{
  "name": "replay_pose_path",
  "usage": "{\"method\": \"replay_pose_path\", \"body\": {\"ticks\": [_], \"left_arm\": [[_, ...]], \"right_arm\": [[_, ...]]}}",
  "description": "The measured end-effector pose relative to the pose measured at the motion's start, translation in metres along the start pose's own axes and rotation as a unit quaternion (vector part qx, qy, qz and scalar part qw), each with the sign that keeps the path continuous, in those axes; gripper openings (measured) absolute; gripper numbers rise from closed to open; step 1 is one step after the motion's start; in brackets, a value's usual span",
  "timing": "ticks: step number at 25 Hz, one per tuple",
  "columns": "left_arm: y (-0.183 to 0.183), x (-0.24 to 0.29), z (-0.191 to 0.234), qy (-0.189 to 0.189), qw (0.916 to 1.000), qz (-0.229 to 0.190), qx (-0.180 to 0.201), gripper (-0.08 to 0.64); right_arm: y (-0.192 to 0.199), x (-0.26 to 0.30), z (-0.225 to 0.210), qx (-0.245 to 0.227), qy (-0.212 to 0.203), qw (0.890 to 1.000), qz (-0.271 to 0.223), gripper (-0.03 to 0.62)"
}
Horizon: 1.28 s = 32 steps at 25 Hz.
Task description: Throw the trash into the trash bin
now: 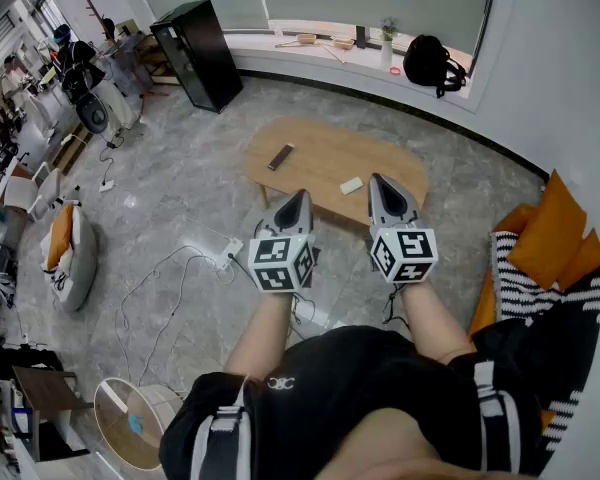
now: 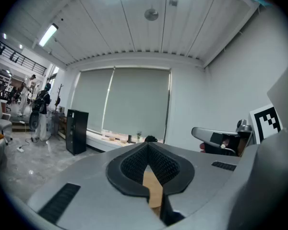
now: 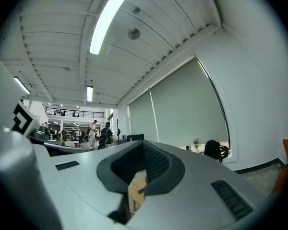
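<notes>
What looks like the trash bin (image 1: 130, 423) stands at your 8 o'clock. Your left gripper (image 1: 300, 197) has its jaws together, empty. On the wooden table (image 1: 320, 148) at 12 o'clock lies a small white piece (image 1: 351, 185), probably the trash. Your right gripper (image 1: 378, 181) is closed too. Reaching with closed jaws may push the piece off the edge.

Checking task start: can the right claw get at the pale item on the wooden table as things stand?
Probably yes: the pale item lies bare on the wooden table close by the right claw, nothing between, though its shut jaws must open first.
</notes>
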State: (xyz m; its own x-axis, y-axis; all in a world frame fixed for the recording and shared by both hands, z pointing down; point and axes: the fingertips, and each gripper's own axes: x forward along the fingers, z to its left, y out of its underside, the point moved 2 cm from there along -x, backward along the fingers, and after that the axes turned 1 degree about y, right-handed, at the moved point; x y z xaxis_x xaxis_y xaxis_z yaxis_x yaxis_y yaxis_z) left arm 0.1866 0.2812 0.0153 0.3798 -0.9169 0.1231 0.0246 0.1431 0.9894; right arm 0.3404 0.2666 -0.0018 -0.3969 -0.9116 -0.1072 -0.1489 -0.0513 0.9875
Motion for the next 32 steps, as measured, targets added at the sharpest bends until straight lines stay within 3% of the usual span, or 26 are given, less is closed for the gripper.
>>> {"method": "replay_pose_path", "body": {"ticks": [11, 22, 32], "left_arm": [[-0.002, 0.001, 0.006, 0.001, 0.9999, -0.011, -0.009, 0.011], [0.006, -0.022, 0.042, 0.017, 0.9997, -0.013, -0.009, 0.011], [0.022, -0.001, 0.066, 0.022, 0.9997, -0.002, -0.015, 0.012]], "right_arm": [[-0.001, 0.001, -0.005, 0.006, 0.021, 1.0, -0.01, 0.012], [0.007, 0.012, 0.029, 0.005, 0.038, 0.999, -0.024, 0.012], [0.012, 0.038, 0.015, -0.007, 0.055, 0.998, -0.027, 0.012]]}}
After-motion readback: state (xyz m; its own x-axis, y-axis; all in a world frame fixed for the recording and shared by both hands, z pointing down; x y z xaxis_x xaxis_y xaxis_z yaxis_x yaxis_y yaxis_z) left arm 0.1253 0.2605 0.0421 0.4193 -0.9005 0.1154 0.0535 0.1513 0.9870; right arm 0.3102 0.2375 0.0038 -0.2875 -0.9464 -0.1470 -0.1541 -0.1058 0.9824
